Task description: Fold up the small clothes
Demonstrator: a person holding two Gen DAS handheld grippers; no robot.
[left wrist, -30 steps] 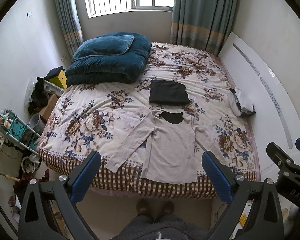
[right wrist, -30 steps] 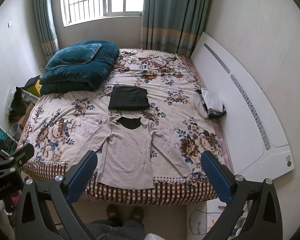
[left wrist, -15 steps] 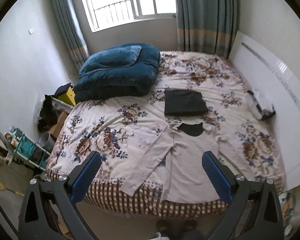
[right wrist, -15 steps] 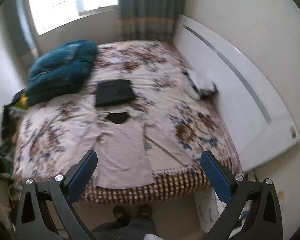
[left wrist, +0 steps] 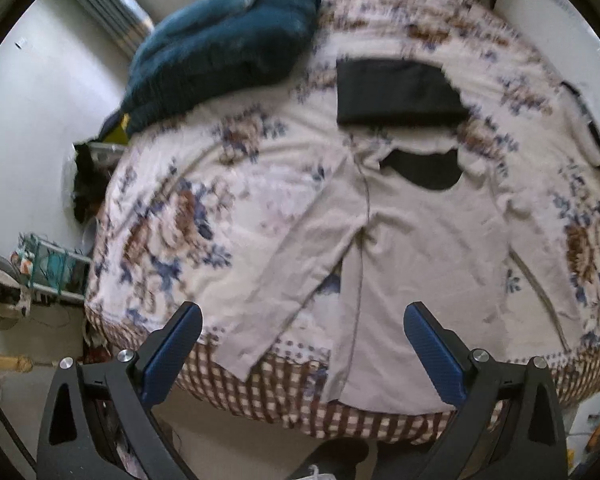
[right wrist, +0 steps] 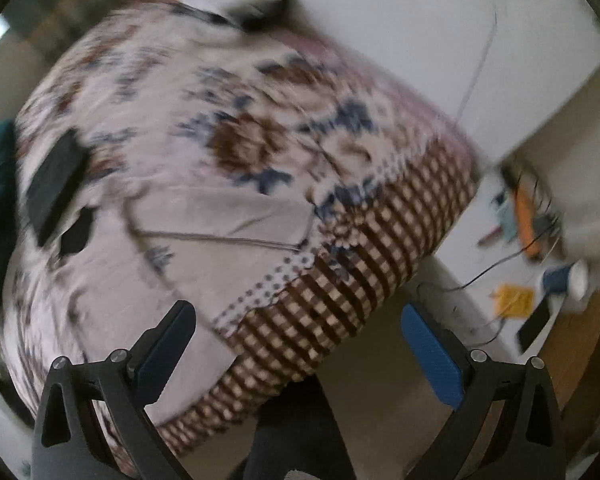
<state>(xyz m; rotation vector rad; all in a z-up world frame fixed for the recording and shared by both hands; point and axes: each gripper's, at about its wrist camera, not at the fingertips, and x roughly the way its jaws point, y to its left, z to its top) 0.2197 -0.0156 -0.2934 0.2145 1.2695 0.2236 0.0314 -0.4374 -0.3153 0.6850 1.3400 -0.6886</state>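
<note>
So the bed is doing the job a folding surface would, a big flat floral spread with room to lay a garment out whole. At the far end sits a teal duvet, bunched up out of the way so the near half is free for work.

The shirt is the task's thing: a beige long-sleeve top lying flat on the near half of the bed, neck pointing away, hem draped a little over the checked edge. Both sleeves are splayed out to the sides, which reads to me like it was spread deliberately so each sleeve can be folded in over the body first. Just past its collar is a dark folded piece, probably one already done and parked there as the start of a pile, though that's my guess.

Left tool hovers over the hem with its jaws wide apart, holding nothing, lined up roughly with the left sleeve and side seam. Right tool is also spread wide and empty, looking at the bed's corner and the right sleeve. That view is pretty blurry. No fold made yet, I'd say.
</note>
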